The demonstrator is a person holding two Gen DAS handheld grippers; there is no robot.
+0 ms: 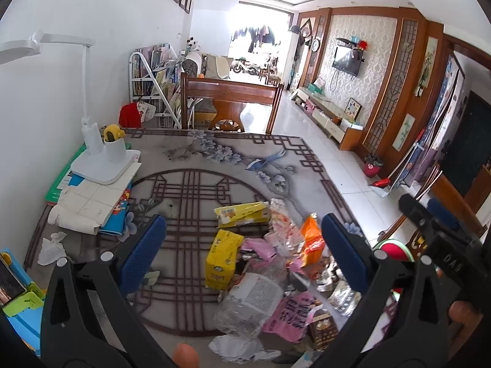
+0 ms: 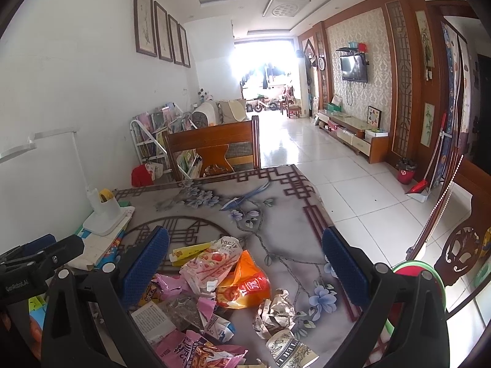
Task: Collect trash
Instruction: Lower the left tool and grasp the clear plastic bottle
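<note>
Both grippers wide and empty over the trash pile, no piece picked yet.

My left gripper (image 1: 242,254) hangs open above the yellow carton (image 1: 221,259) and clear plastic wrap (image 1: 248,303); my right gripper (image 2: 245,271) is open over the pink snack bag (image 2: 211,263) and orange bag (image 2: 245,285). All of it lies loose on the table (image 2: 276,202). Next I judge: drop onto one wrapper, close, carry off. Only the left view shows the crumpled tissue (image 1: 52,248); only the right shows the foil ball (image 2: 274,312).
</note>
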